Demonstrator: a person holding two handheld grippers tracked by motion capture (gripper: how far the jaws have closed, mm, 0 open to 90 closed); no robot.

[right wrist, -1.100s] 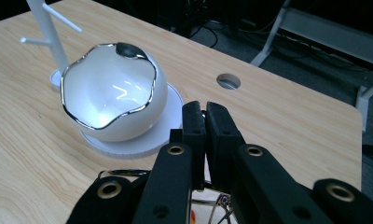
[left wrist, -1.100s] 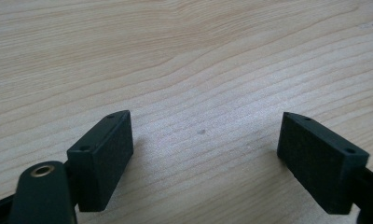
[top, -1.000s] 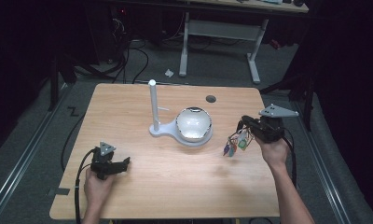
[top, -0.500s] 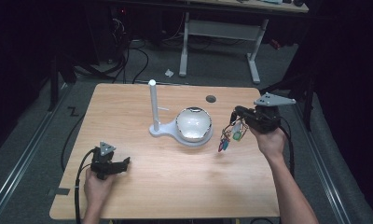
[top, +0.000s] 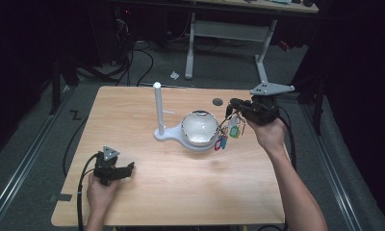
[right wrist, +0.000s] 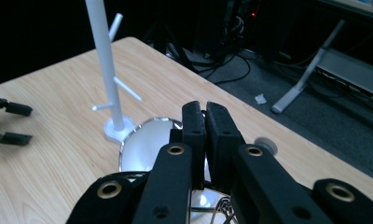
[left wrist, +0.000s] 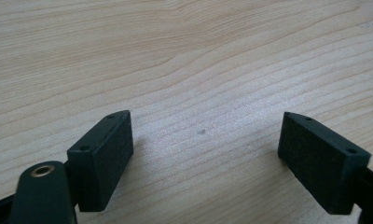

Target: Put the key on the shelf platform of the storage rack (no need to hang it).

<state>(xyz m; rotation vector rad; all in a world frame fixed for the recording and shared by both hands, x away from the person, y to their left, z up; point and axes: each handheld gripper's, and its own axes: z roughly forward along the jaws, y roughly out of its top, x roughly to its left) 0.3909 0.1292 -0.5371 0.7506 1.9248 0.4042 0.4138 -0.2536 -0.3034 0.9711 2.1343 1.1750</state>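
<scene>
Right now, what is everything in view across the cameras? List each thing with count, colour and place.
Light wooden table: one, centre of the high view.
White stand with an upright pegged post: one, on the table, left of the bowl.
Shiny silver bowl: one, on the stand's base.
Bunch of keys with coloured tags: one, green, blue and pink tags, hanging from the right gripper beside the bowl.
Small dark round disc: one, table's far edge.
Grey desk frame: one, on the floor beyond.
Left gripper: black, jaws open, low over the table's near left.
Right gripper: black, shut on the keys.
</scene>
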